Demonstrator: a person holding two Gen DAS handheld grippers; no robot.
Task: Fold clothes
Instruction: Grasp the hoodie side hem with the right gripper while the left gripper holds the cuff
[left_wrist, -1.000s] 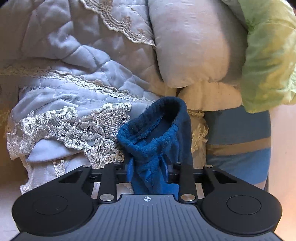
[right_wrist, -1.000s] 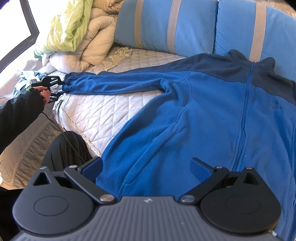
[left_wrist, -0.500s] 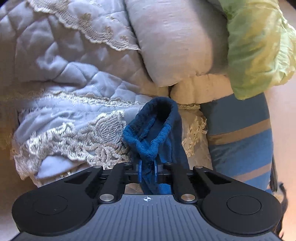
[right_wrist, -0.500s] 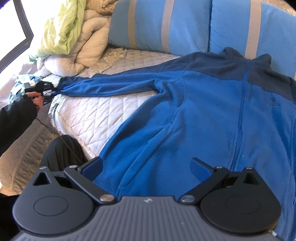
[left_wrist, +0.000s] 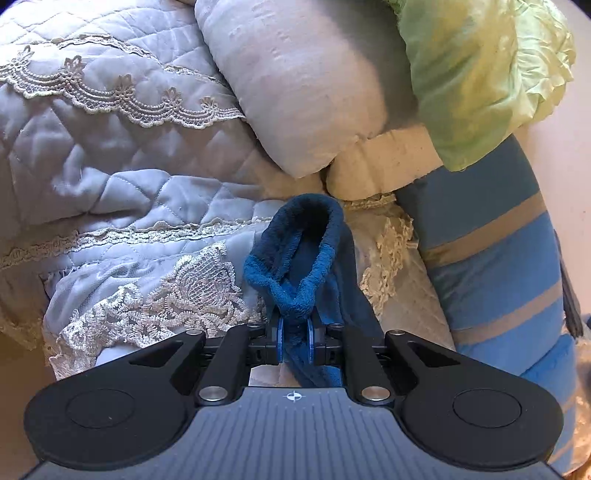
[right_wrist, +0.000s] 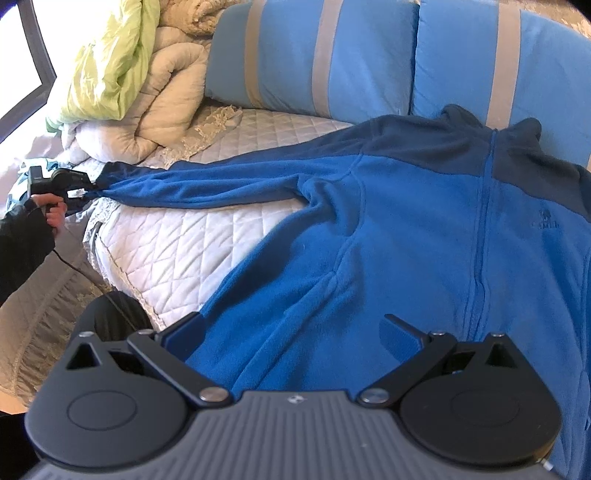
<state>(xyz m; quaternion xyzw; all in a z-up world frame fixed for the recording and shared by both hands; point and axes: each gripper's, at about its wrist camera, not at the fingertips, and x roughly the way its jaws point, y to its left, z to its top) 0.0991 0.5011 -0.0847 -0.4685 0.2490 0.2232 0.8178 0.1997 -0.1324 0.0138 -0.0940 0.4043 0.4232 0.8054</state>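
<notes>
A blue fleece jacket (right_wrist: 406, 229) lies spread on the quilted bed, front up, its zipper running down the middle. One sleeve (right_wrist: 207, 184) stretches out to the left edge of the bed. My left gripper (left_wrist: 294, 341) is shut on that sleeve's cuff (left_wrist: 295, 254), which bunches up between the pads; the same left gripper (right_wrist: 86, 190) shows far left in the right wrist view, in a person's hand. My right gripper (right_wrist: 295, 332) stands open just over the jacket's lower hem, with fleece below it and nothing pinched.
Rolled beige and green duvets (right_wrist: 140, 85) are piled at the bed's far left corner. Two blue striped pillows (right_wrist: 314, 55) lean along the headboard. A lace-trimmed quilted cover (left_wrist: 122, 177) drapes over the bed's side. A dark-sleeved arm (right_wrist: 22, 243) is at left.
The left jaws closed on the cuff and the gripper lifted and rolled a little, pulling the sleeve taut. The right gripper drifted slightly over the jacket, still open.
</notes>
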